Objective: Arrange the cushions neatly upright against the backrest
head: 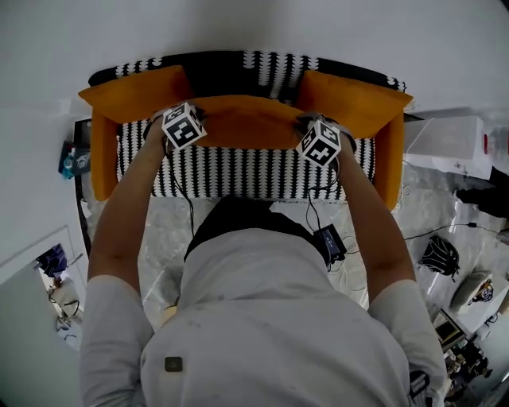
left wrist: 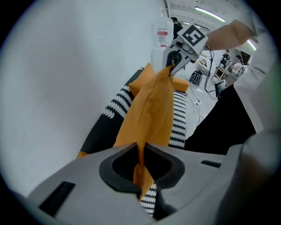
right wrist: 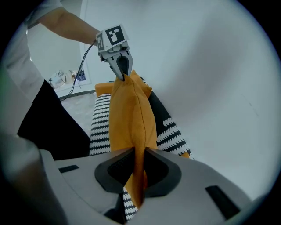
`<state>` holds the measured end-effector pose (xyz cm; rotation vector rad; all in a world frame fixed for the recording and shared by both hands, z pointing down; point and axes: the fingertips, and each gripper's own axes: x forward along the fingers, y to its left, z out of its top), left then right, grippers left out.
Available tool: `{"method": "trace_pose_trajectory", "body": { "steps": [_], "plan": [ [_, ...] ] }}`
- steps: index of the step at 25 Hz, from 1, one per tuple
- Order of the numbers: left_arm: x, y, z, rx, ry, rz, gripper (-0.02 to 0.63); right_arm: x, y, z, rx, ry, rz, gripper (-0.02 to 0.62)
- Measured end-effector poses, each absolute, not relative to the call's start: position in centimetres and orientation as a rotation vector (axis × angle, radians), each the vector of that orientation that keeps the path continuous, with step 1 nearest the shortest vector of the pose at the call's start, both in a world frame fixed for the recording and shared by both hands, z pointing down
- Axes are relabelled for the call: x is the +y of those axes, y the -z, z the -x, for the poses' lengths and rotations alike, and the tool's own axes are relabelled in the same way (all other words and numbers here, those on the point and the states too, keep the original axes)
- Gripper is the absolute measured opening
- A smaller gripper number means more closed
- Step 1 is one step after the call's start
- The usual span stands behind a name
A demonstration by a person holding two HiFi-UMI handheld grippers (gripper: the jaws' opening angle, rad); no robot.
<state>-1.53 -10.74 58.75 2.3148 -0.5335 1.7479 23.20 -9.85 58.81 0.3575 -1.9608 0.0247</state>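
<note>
Orange middle cushion (head: pixel 248 123) is hanging in front of the backrest (head: pixel 238 67), with left gripper (left wrist: pixel 141 169) and right gripper (right wrist: pixel 139 171) each clamping narrowly on a top corner. Two side cushions (head: pixel 135 91) (head: pixel 354 99) are already leaning there, so seating this one upright between them is probably what remains. Patterned sofa seat (head: pixel 238 171) is standing on marbled floor (head: pixel 159 238) beside a white wall (head: pixel 254 24).

The sofa (head: pixel 238 171) stands with its backrest (head: pixel 231 75) against the wall (head: pixel 238 24). The left cushion (head: pixel 135 94) lies at the sofa's left end, over the armrest there, and the right cushion (head: pixel 354 103) lies the same way at its right end. Between them the middle cushion (head: pixel 246 123) hangs above the sofa's seat, before the backrest. The left gripper (left wrist: pixel 141 147) pinches its left end and the right gripper (right wrist: pixel 140 149) its right end. A box (head: pixel 445 143) stands on the floor right of the sofa.
</note>
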Motion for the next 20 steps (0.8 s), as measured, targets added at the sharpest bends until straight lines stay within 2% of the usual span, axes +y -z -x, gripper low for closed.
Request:
{"method": "trace_pose_trajectory", "body": {
  "steps": [20],
  "plan": [
    [-18.3, -67.5, 3.4, -0.418, -1.689, -2.261, 0.046, -18.0, -66.7, -21.5, -1.898, -0.137, -0.319, 0.066]
  ]
}}
